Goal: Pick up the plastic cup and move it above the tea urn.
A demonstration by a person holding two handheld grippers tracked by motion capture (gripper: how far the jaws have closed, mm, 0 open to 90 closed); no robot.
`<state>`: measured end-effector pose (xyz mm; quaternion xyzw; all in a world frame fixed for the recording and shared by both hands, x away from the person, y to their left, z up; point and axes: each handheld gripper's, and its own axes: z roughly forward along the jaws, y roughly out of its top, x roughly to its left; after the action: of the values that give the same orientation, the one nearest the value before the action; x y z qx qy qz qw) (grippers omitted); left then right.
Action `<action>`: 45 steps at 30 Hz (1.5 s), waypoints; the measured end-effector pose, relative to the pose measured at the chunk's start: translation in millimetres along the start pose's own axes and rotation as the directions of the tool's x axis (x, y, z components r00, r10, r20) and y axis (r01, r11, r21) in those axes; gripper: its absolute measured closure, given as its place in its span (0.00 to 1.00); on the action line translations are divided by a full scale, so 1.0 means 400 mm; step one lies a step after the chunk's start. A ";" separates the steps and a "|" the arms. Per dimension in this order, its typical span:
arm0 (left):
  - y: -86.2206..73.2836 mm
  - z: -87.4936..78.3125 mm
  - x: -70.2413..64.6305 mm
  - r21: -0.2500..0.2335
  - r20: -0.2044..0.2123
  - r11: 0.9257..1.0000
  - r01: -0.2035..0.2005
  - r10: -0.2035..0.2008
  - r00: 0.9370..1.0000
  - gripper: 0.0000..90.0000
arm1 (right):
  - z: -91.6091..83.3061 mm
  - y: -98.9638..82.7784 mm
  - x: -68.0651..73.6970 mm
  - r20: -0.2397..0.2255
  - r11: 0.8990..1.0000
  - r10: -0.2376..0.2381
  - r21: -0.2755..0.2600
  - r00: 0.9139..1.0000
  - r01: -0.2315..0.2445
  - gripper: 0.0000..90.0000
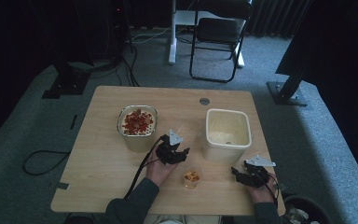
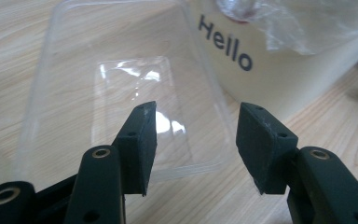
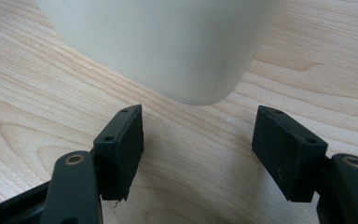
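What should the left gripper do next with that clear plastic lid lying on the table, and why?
Probably ease forward and down, then close on the clear lid's near edge. The left gripper has open jaws with nothing pressed between them, and the lid lies flat on the table just ahead, beside the cream tub.

Glossy clear plastic lid on matt pale wooden table; matt cream tub.

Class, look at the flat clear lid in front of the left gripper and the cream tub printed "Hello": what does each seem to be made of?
Clear lid: probably thin glossy plastic, since the wood grain shows through and highlights glint. Cream tub: apparently opaque, smooth, matte plastic with printed lettering.
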<state>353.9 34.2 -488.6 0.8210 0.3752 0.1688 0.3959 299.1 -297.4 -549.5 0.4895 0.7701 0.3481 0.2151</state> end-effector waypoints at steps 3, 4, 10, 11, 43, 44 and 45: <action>-0.001 0.010 -0.012 0.016 0.009 0.999 -0.040 0.040 0.999 0.59 | 0.000 0.000 0.000 0.000 1.000 0.000 0.000 1.000 0.000 0.37; -0.001 0.013 -0.015 0.025 0.009 0.998 -0.054 0.054 0.999 0.59 | 0.000 0.000 0.000 0.000 1.000 0.000 0.000 1.000 0.000 0.37; -0.007 0.037 -0.025 0.066 -0.033 0.991 -0.113 0.116 0.993 0.67 | 0.000 0.000 0.000 0.000 1.000 0.000 0.000 1.000 0.000 0.37; -0.005 0.039 -0.024 0.069 -0.033 0.990 -0.121 0.124 0.992 0.68 | 0.000 0.000 0.000 0.000 1.000 0.000 0.000 1.000 0.000 0.37; 0.032 -0.027 0.025 0.037 -0.034 0.993 -0.112 0.114 0.993 0.90 | 0.000 0.000 0.000 0.002 1.000 -0.002 0.000 1.000 0.002 0.37; 0.034 -0.030 0.028 0.034 -0.023 0.994 -0.100 0.101 0.995 0.90 | 0.000 0.000 0.000 0.002 1.000 -0.002 0.000 1.000 0.002 0.37; 0.037 -0.037 0.034 0.025 -0.008 0.996 -0.083 0.084 0.996 0.90 | 0.000 0.000 0.000 0.002 1.000 -0.002 -0.001 1.000 0.002 0.37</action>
<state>361.6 45.9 -468.1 0.8400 0.3445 0.1842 0.3766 299.0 -297.5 -549.5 0.4888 0.7703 0.3477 0.2163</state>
